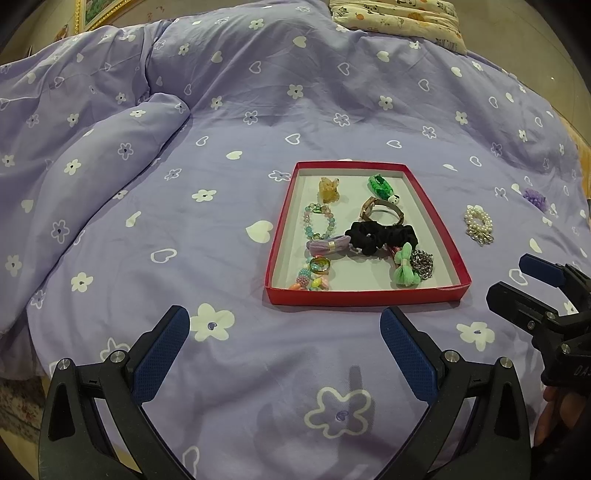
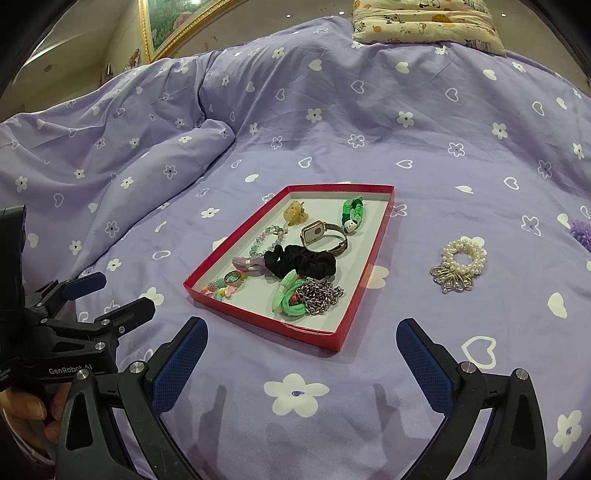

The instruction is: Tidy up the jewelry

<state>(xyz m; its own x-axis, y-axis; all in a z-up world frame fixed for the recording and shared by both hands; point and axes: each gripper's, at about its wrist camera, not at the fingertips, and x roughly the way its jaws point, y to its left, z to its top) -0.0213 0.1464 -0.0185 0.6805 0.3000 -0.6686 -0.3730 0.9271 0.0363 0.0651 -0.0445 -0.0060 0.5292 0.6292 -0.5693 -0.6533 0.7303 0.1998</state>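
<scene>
A shallow red box (image 1: 364, 297) (image 2: 266, 317) lies on the purple bedspread, holding a black scrunchie (image 1: 380, 232) (image 2: 301, 260), a watch (image 1: 382, 212) (image 2: 325, 236), a silver chain (image 1: 423, 263) (image 2: 318, 295), a green bow (image 1: 404, 266), a green braided band (image 1: 380, 184) (image 2: 354, 212), a yellow claw clip (image 1: 328, 189) (image 2: 293, 214) and beaded bracelets (image 1: 317, 221). Right of the box, on the cover, rest a pearl scrunchie (image 1: 479, 221) (image 2: 463, 256) with a silver brooch (image 2: 451, 278) and a purple fabric flower (image 1: 535, 197) (image 2: 581, 232). My left gripper (image 1: 286, 325) and right gripper (image 2: 301, 339) hover open and empty before the box.
The bedspread (image 1: 258, 110) bunches into a thick fold (image 1: 110, 155) at the left. A patterned pillow (image 2: 424, 18) lies at the far edge. A gold-framed picture (image 2: 173, 22) hangs behind the bed. A hand (image 2: 29, 410) holds the left gripper's handle.
</scene>
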